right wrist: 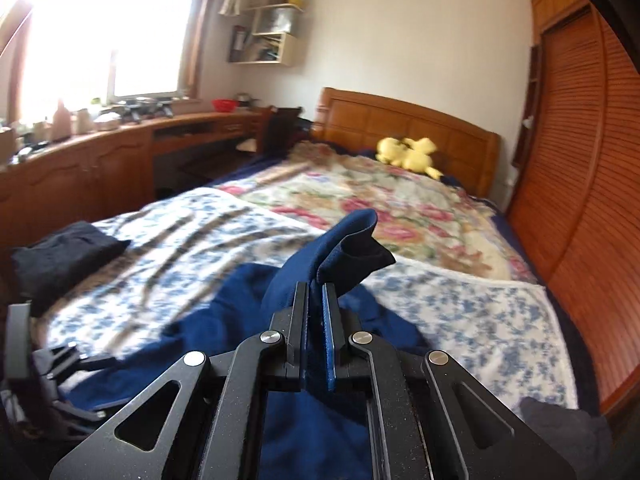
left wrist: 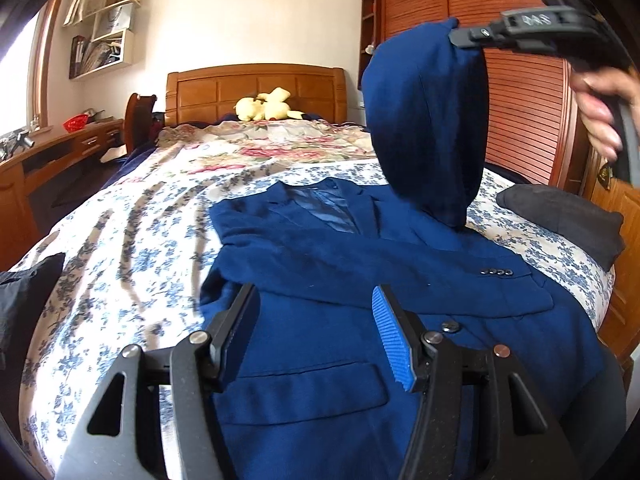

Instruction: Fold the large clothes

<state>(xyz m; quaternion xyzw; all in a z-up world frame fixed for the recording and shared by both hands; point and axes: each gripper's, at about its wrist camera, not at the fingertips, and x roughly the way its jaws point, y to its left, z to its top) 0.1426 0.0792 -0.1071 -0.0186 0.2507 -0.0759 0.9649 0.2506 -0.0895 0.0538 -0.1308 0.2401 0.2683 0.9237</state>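
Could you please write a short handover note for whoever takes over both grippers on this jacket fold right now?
Right gripper: shut on the blue jacket's sleeve, lifted above the bed.
Left gripper: open, empty, over the jacket's lower front.
Blue jacket: face up on the floral bedspread, collar toward the headboard.
Done: the other sleeve already lies folded across the chest.
Left: probably lay the raised sleeve across the chest, then fold the body.
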